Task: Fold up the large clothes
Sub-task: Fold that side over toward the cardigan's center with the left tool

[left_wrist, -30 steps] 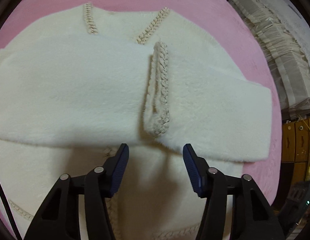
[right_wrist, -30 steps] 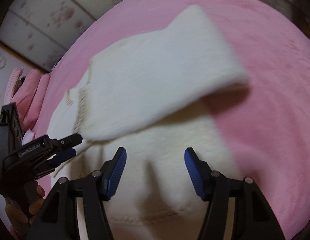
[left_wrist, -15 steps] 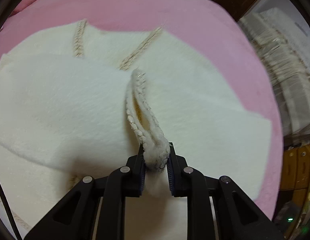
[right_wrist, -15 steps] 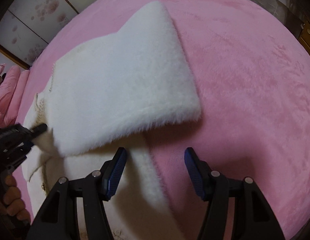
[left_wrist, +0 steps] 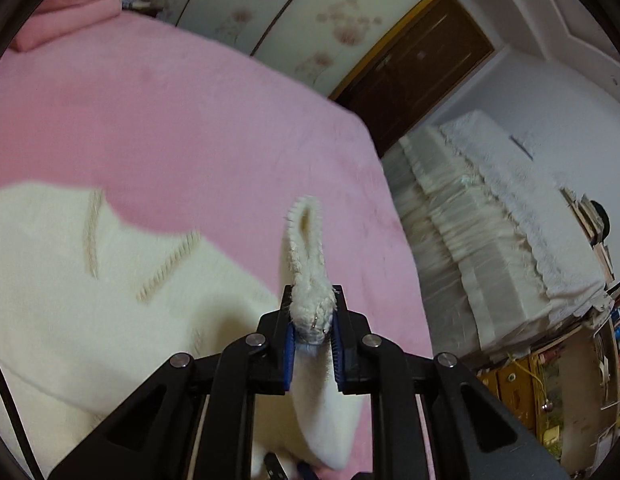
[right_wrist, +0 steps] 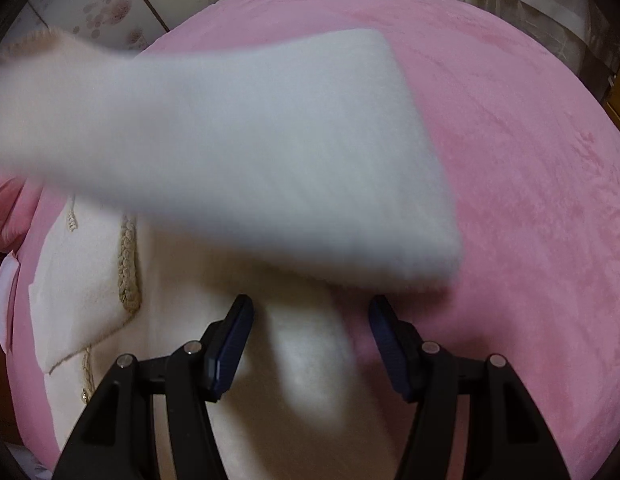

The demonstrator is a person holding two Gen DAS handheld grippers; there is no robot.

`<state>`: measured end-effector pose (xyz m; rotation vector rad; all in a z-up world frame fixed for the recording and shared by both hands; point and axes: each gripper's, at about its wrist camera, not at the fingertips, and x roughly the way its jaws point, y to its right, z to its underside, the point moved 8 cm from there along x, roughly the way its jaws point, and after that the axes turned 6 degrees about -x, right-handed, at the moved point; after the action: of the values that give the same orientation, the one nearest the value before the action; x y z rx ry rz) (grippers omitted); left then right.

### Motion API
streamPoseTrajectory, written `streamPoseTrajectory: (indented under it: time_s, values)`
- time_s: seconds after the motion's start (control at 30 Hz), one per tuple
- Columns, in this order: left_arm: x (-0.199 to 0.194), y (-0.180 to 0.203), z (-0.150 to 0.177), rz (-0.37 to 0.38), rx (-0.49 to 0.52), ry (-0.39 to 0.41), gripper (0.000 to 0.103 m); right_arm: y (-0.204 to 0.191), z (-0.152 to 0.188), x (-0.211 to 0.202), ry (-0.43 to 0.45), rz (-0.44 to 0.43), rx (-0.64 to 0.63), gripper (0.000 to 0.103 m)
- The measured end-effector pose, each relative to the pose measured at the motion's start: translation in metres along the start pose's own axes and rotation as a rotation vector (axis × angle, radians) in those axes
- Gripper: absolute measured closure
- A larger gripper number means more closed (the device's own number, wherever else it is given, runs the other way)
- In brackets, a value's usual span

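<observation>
A fluffy cream sweater (left_wrist: 109, 300) with braided trim lies flat on the pink bed (left_wrist: 189, 120). My left gripper (left_wrist: 312, 300) is raised above it, and its jaws are closing, with the pads pressing on the braided sleeve cuff (left_wrist: 305, 248), which sticks up between them. In the right wrist view that lifted sleeve (right_wrist: 249, 152) hangs blurred across the sweater's body (right_wrist: 189, 320). Below it my right gripper (right_wrist: 310, 320) stands open over the garment's edge, holding nothing. A braided edge (right_wrist: 127, 268) shows at the left.
A pink pillow (left_wrist: 69, 12) lies at the bed's far corner. Flowered wardrobe panels (left_wrist: 289, 12) and a dark wooden door (left_wrist: 418, 64) stand behind. A white frilled cover (left_wrist: 490, 208) and cluttered shelves (left_wrist: 550, 380) are to the right of the bed.
My left gripper went from open to clamped on the sleeve cuff, then rose and tilted up, lifting the sleeve off the sweater. The right gripper stayed open and drifted a little.
</observation>
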<state>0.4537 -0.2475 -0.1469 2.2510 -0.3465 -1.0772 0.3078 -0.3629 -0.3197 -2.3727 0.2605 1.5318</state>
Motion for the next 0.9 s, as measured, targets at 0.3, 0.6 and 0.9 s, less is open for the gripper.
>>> streamPoseTrajectory:
  time_s: [0.3, 0.6, 0.9]
  values:
    - [-0.078, -0.096, -0.085, -0.237, -0.001, 0.261, 0.09, -0.011, -0.012, 0.006, 0.039, 0.037, -0.061, 0.043]
    - [-0.016, -0.256, 0.009, -0.512, -0.114, -0.05, 0.09, -0.006, -0.009, -0.004, 0.092, 0.025, -0.125, 0.043]
    - [-0.013, -0.263, 0.016, -0.497, -0.112, -0.089, 0.09, -0.025, -0.03, -0.01, 0.073, 0.148, -0.456, 0.043]
